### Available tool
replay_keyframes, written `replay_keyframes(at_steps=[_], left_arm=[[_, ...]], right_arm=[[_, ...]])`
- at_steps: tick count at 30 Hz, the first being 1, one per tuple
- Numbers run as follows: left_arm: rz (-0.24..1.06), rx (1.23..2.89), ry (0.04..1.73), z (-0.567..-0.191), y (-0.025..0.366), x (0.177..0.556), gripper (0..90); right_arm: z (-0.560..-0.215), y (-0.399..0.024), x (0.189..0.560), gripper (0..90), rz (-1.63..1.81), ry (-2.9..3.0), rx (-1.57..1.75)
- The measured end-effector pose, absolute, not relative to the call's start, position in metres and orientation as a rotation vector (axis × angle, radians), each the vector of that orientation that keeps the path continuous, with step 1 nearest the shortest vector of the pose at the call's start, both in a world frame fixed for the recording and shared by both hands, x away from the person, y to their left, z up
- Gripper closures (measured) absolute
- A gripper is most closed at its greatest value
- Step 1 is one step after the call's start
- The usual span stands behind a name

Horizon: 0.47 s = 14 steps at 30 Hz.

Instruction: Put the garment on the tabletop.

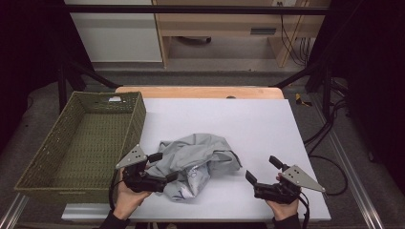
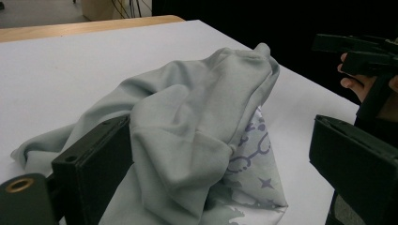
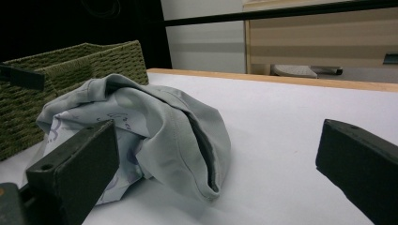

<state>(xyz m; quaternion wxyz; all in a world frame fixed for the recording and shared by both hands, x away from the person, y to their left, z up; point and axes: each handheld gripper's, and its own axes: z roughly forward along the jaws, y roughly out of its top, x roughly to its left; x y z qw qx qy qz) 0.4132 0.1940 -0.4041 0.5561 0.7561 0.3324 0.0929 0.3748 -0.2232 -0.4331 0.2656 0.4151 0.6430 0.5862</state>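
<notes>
A crumpled pale grey garment [image 1: 196, 162] with a printed inner side lies at the middle of the white table [image 1: 267, 124]. My left gripper [image 1: 163, 167] is open at the garment's left edge, and a fold of cloth sits between its jaws. In the left gripper view the garment [image 2: 187, 136] rises between the spread jaws of the left gripper [image 2: 220, 178]. My right gripper [image 1: 263, 170] is open to the right of the cloth, apart from it. In the right gripper view the garment [image 3: 155, 126] lies ahead and left of the right gripper [image 3: 216, 173].
A green woven basket [image 1: 47, 157] stands off the table's left side, and its wall [image 3: 70, 65] shows behind the cloth. A wooden strip [image 1: 200, 91] runs along the far table edge. Bare white surface lies right of and beyond the garment.
</notes>
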Motion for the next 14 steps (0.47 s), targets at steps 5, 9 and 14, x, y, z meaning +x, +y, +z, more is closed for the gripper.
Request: replay_keyframes(at_steps=[5,9,14], left_arm=[[0.247,1.779,0.791,-0.4065,0.1983,0.409,5.3],[0.258,1.768,0.802,-0.4063,0.2015,0.4077,5.4],[0.272,1.762,0.82,-0.4083,0.2054,0.4049,5.3]], right_arm=[[-0.4333,-0.2245,0.3746,0.0,1.582,1.741,1.119],[-0.4329,-0.2243,0.3737,0.0,1.586,1.745,1.114],[-0.433,-0.2246,0.3733,0.0,1.583,1.745,1.124]])
